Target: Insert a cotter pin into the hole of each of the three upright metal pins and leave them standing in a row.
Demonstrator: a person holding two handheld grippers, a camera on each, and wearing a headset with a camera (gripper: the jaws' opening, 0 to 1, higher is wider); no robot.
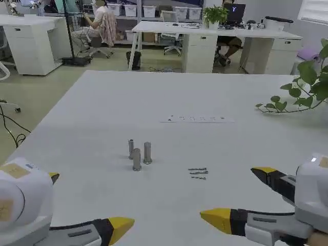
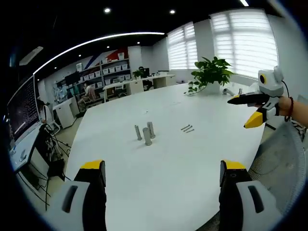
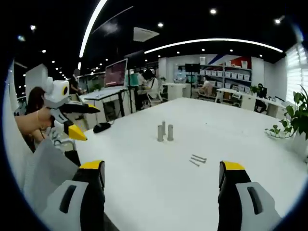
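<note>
"Those three cotter pins (image 1: 198,173) lie side by side on the white table (image 1: 205,92), a little to the right of the metal pins (image 1: 137,154). They look like thin wire, so I'd guess light, springy and slippery on that smooth top."

"Where would you take hold of one?"

"Across the wire near one end, and gently, because a hard pinch could flick it away. They're too small from here to tell which end is the loop."

"And the uprights?"

"Three stout cylinders standing close together, in a cluster rather than a row. They're probably stiff and heavier, but narrow-based, so a sideways nudge might tip one. I'd steady it low on the shaft. I can't make out the holes."

"The grippers?"

"Both are at the near edge, well apart from everything. The left gripper (image 1: 95,199) has its jaws spread wide and holds nothing, and the right gripper (image 1: 228,191) is the same."
</note>
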